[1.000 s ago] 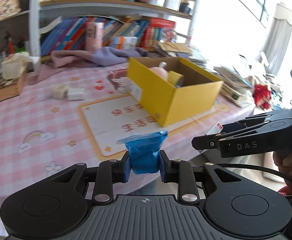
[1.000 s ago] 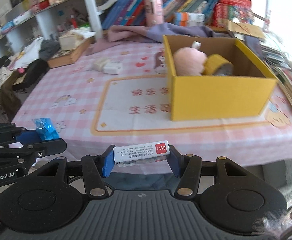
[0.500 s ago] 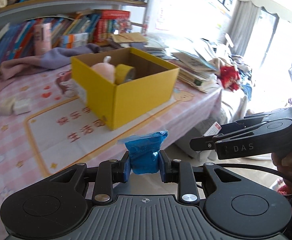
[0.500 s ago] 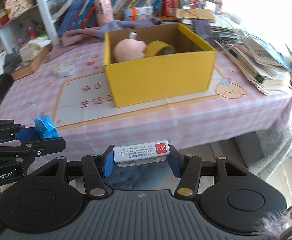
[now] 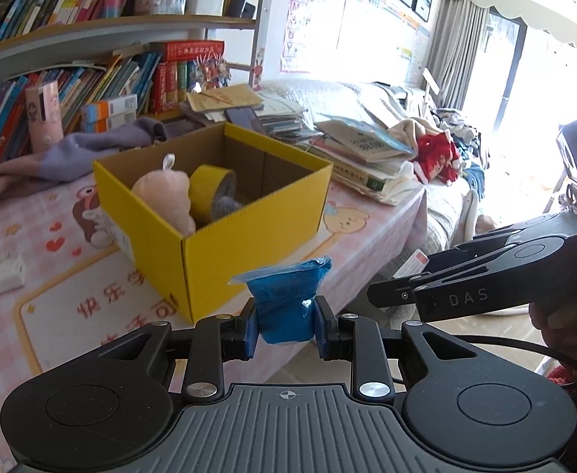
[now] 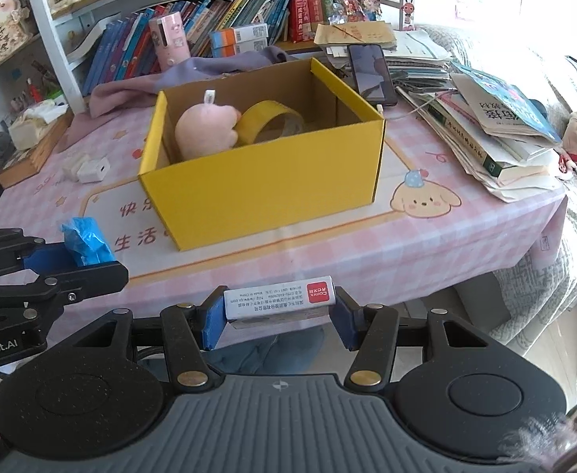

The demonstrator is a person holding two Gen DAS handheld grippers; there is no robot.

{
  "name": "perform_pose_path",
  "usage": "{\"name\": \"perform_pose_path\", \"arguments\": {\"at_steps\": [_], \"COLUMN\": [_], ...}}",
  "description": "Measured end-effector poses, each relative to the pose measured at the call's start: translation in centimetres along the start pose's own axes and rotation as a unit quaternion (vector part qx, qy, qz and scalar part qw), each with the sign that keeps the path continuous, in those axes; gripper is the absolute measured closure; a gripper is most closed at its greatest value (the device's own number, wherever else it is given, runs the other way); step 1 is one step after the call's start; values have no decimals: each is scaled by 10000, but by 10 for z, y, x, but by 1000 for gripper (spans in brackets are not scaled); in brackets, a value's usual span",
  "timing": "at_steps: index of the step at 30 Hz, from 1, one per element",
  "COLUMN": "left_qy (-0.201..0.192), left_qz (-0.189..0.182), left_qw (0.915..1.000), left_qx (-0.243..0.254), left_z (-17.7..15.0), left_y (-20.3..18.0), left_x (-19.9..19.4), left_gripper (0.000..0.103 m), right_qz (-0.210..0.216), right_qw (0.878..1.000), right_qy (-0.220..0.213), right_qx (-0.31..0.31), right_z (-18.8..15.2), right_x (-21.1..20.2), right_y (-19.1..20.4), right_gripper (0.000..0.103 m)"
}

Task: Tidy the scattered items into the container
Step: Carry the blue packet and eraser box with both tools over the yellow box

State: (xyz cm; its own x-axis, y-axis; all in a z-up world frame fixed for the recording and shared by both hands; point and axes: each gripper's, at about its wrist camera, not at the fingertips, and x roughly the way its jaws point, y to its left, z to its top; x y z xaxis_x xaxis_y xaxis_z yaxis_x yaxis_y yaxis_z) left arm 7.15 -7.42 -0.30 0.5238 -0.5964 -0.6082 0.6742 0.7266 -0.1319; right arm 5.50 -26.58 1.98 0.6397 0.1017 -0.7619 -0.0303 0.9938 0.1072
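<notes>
Both your grippers have swung right along the table's near edge over the last second, and the yellow box (image 6: pixel 264 165) now sits ahead of them rather than off to the side. That puts both loads within reach of a drop.

Your left gripper (image 5: pixel 284 325) is clamped on a blue plastic packet (image 5: pixel 286 299), held off the near corner of the box, outside the table edge. Your right gripper (image 6: pixel 279 313) is clamped endwise on a small white carton with a red label (image 6: pixel 279 296), held off the long near wall of the box, also outside the table edge.

Inside the box, a pink plush toy (image 6: pixel 205 130) fills the left part and a roll of yellow tape (image 6: pixel 272 120) leans beside it. The right part of the box floor looks free; that is your better landing area.

Edges: both loads must rise over the near wall of the box. To the right of the box a stack of books (image 6: pixel 497 134) and a phone (image 6: pixel 371 73) crowd the table. Left of the box, a white charger (image 6: pixel 93 169) remains on the tablecloth (image 6: pixel 426 228), not yet collected.
</notes>
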Motion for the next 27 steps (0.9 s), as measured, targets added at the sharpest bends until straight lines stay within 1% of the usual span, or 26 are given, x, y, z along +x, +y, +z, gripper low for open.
{"name": "perform_pose_path", "arguments": {"at_steps": [4,7,13,17,21,23,27], "left_qy": [-18,-78,-492,-590,-655,-577,9], "left_qz": [61,154,402,624,860,996,1356], "left_qw": [10000,9998,9980,9963,9941,9932,9907], "left_qx": [-45,-51,14,-45,-111,-146,-78], "left_z": [9,20,53,71,84,90,94], "left_y": [4,9,13,17,22,26,32], "left_x": [13,22,37,50,61,71,103], "left_gripper": [77,77,77,77,77,77,76], "right_qz": [52,77,161,321,540,663,841], "right_qw": [10000,9999,9978,9950,9914,9896,9864], "right_qy": [25,-64,-534,-769,-861,-844,-538], "right_qx": [-64,-140,-352,-555,-827,-961,-1304], "right_z": [16,33,81,115,140,149,159], "right_x": [11,17,23,33,49,62,99], "right_y": [-7,-13,-28,-37,-41,-43,-43], "right_gripper": [51,51,51,51,51,51,51]}}
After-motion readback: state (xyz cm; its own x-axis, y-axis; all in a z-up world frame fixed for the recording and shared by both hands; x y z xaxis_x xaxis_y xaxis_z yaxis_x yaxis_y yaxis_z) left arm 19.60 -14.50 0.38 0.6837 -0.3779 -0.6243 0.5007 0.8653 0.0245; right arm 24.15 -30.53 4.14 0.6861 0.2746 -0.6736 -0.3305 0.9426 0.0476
